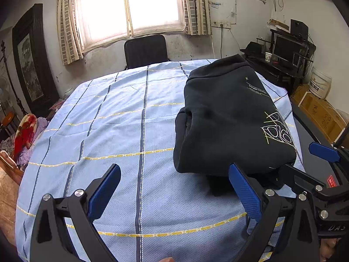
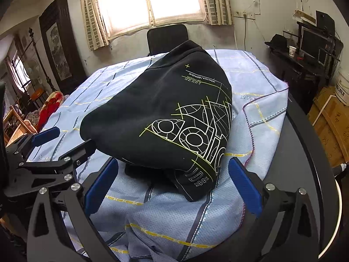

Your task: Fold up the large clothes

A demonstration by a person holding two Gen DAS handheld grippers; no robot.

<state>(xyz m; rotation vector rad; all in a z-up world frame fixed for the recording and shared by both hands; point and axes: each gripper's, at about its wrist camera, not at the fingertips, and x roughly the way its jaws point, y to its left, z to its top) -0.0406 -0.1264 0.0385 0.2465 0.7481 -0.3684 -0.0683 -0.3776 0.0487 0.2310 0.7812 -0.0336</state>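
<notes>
A black sweatshirt [image 1: 229,118] with a white and yellow print lies folded in a thick bundle on the blue checked sheet [image 1: 122,131] over the table. In the right wrist view the sweatshirt [image 2: 161,113] fills the middle. My left gripper [image 1: 174,187] is open and empty, low over the sheet just left of the bundle's near edge. My right gripper [image 2: 173,181] is open, its jaws standing either side of the bundle's near end without gripping it. The right gripper also shows in the left wrist view [image 1: 325,152], and the left gripper in the right wrist view [image 2: 47,134].
A black chair [image 1: 146,50] stands behind the table under the window [image 1: 130,4]. A dark desk with a monitor [image 1: 285,45] and paper cup is at the right, with wooden crates [image 1: 318,113] below. The sheet's corner is folded back at the table's dark right edge [image 2: 305,144].
</notes>
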